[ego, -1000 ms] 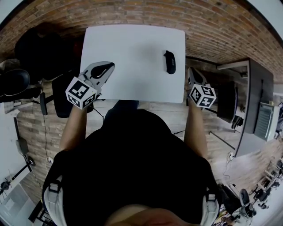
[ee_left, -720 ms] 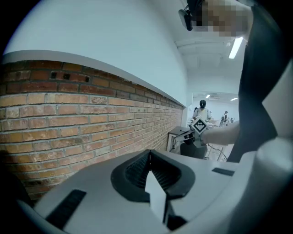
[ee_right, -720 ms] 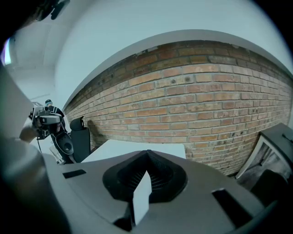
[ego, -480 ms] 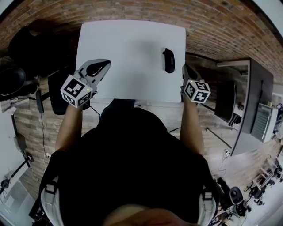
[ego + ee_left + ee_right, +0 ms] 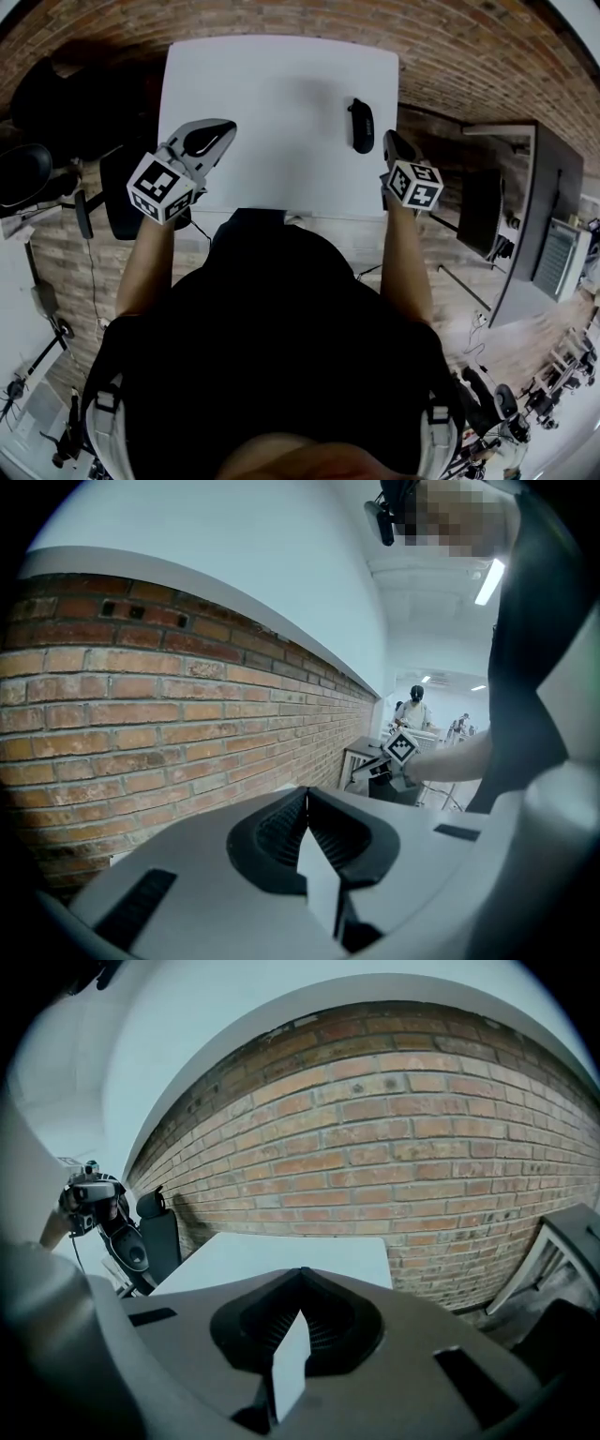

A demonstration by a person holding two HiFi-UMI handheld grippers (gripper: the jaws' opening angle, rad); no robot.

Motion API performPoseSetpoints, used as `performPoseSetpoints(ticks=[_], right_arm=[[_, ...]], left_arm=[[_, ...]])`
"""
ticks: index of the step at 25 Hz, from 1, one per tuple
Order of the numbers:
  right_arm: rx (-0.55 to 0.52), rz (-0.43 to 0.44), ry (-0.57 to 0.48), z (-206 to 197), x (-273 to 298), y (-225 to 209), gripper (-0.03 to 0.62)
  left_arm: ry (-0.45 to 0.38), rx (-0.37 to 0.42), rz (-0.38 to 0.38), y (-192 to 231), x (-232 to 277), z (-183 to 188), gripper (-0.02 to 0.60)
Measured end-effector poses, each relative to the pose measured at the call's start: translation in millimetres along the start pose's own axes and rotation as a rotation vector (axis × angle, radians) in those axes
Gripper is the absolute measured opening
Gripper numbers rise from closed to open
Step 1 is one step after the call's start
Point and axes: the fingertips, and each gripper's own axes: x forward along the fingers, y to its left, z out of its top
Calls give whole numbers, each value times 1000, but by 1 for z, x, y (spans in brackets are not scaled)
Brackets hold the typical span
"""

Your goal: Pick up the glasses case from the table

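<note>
The dark oblong glasses case (image 5: 360,126) lies on the white table (image 5: 272,94), close to its right edge. My right gripper (image 5: 392,142) hangs just off that right edge, a little nearer to me than the case, with its jaws shut and nothing between them. In the right gripper view the gripper (image 5: 301,1272) faces the table top (image 5: 281,1252), and the case does not show there. My left gripper (image 5: 221,129) hovers over the table's near left part, far from the case. Its jaws (image 5: 306,791) meet in a closed seam and hold nothing.
A brick wall (image 5: 403,1129) runs behind the table. Black chairs (image 5: 37,173) stand to the left, one (image 5: 122,192) right beside the table. A dark cabinet (image 5: 534,206) stands to the right. The person's body fills the near side.
The right gripper has sunk and drawn in toward the table's right edge near the case. The left gripper has shifted slightly over the table's left side. Both jaws stay shut.
</note>
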Motion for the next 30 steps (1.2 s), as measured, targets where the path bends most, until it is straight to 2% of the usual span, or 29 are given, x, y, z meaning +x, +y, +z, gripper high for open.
performPoseSetpoints(ticks=[22,30], right_arm=[[6,-21,140,-42,55,-11,15],[22,-29,145,-50,66,-21,15]], left_arm=[[39,-33,-1,39,10,-26,11],[56,-42,-12,45,19,-30,11]])
